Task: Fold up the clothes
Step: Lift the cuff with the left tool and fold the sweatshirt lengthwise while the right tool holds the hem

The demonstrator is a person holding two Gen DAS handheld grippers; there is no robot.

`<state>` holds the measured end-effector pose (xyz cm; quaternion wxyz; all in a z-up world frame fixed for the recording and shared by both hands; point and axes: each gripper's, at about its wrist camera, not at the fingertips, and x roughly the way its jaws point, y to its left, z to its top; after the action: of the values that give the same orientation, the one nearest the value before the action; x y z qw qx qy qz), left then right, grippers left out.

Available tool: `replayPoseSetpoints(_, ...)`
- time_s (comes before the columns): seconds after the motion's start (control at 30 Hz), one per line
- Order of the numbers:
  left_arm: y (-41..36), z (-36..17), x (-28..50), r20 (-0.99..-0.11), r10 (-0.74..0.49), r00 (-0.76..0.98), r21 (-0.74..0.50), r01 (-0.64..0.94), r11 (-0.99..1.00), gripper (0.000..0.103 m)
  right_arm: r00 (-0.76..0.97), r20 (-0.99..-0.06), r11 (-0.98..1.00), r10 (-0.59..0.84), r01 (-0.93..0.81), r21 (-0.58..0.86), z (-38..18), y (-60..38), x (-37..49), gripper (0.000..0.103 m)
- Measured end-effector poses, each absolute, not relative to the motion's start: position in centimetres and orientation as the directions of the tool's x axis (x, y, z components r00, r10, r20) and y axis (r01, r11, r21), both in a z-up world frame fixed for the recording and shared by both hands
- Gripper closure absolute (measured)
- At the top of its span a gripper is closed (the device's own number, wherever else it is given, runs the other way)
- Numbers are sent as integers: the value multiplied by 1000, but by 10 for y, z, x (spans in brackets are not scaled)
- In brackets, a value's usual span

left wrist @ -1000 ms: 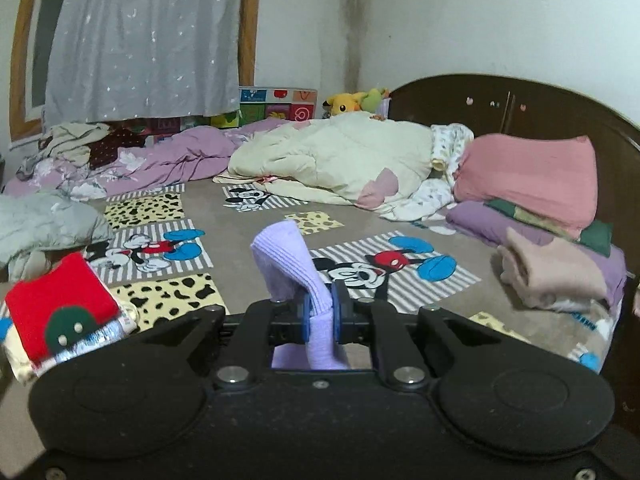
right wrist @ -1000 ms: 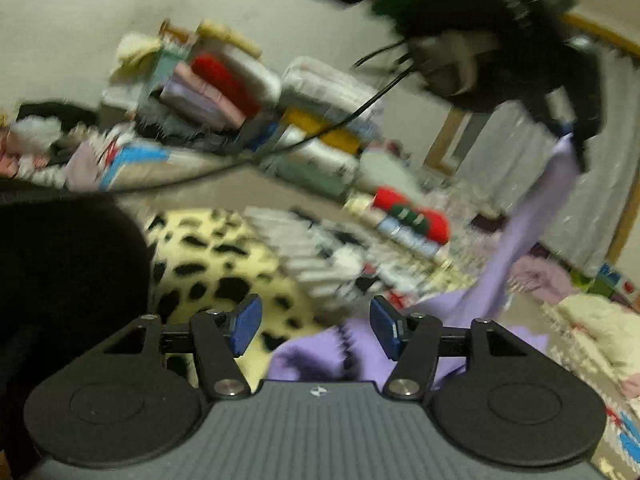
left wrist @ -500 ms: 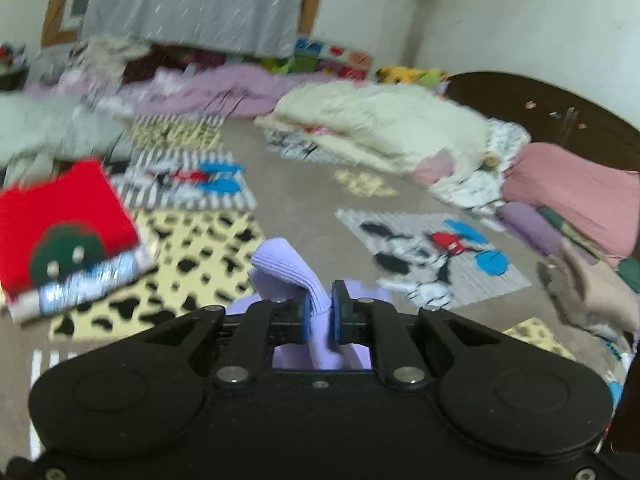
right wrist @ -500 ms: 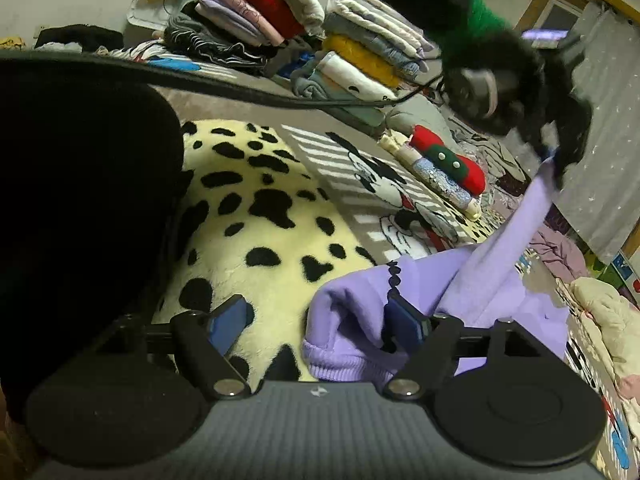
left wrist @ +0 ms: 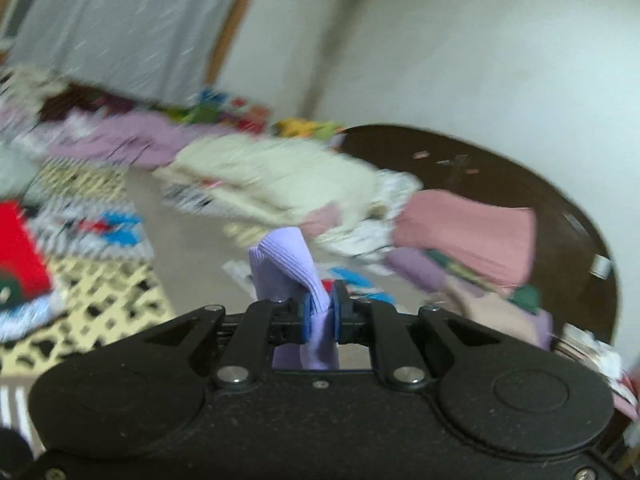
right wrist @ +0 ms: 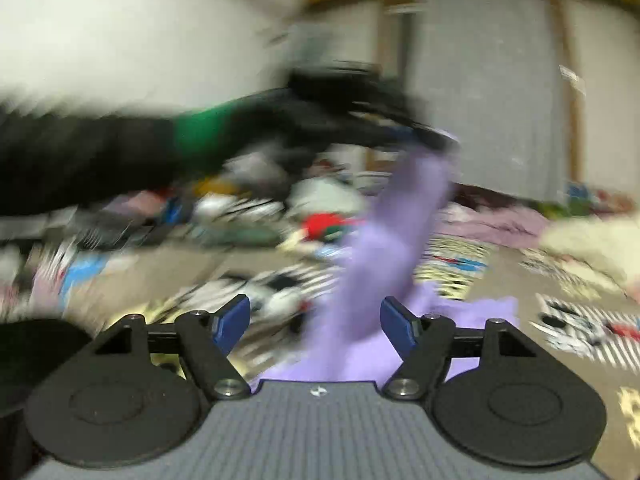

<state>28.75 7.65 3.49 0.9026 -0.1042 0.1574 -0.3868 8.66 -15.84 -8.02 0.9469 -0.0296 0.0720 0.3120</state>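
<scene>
The left gripper (left wrist: 319, 314) is closed, its blue pads pinching the ribbed cuff of a lilac garment (left wrist: 286, 264), which stands up above the jaws and hangs down below them. The right gripper (right wrist: 314, 320) is spread wide and grips nothing; the lilac cloth passes through the gap between its fingers without visible contact on either pad. In the right wrist view the garment rises as a stretched column to the left gripper (right wrist: 424, 138) overhead, carried on a dark sleeve with a green cuff (right wrist: 196, 136), while its lower part lies bunched on the patterned bed cover (right wrist: 520, 280) directly ahead of the right gripper. Both views are motion-blurred, so fine detail is unreliable. Farther out, a red folded item (left wrist: 20, 256) lies at the left edge of the bed, a cream quilt (left wrist: 272, 180) lies across the far side, and pink pillows (left wrist: 472, 232) sit against the dark headboard (left wrist: 500, 168). Assessment: the garment is lifted but not yet spread or creased, so folding of this item is at an early stage; stacks of folded clothes appear in the blurred background, suggesting part of the load is finished
</scene>
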Motion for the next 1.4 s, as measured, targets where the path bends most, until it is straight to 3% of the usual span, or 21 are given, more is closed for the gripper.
replayPoseSetpoints(0.17, 59, 54, 253, -193, -810, 554, -181, 791, 585, 95, 650, -162, 656, 742, -657, 372, -85, -229, 157, 33)
replayPoseSetpoints(0.37, 43, 62, 253, -197, -812, 549, -171, 796, 580, 95, 525, -112, 473, 844, -630, 616, -104, -261, 257, 32)
replayPoseSetpoints(0.77, 53, 43, 274, -176, -826, 536, -232, 792, 564, 95, 219, -187, 287, 958, -776, 562, -130, -223, 318, 34)
replayPoseSetpoints(0.87, 61, 35, 282, -154, -825, 544, -265, 782, 564, 95, 169, -207, 260, 963, -781, 568, -135, -218, 315, 49)
replayPoseSetpoints(0.93, 67, 28, 288, -141, -821, 553, -292, 769, 568, 95, 154, -222, 257, 963, -778, 573, -136, -216, 315, 66)
replayPoseSetpoints(1.2, 99, -14, 313, -148, -752, 643, -403, 655, 640, 95, 182, -202, 266, 962, -792, 550, -130, -239, 306, 93)
replayPoseSetpoints(1.37, 111, -29, 319, -84, -758, 647, -484, 639, 599, 95, 212, -223, 303, 952, -767, 565, -128, -247, 310, 92)
replayPoseSetpoints(1.4, 108, -26, 316, -72, -766, 638, -480, 651, 588, 95, 207, -224, 300, 952, -761, 575, -128, -247, 311, 84)
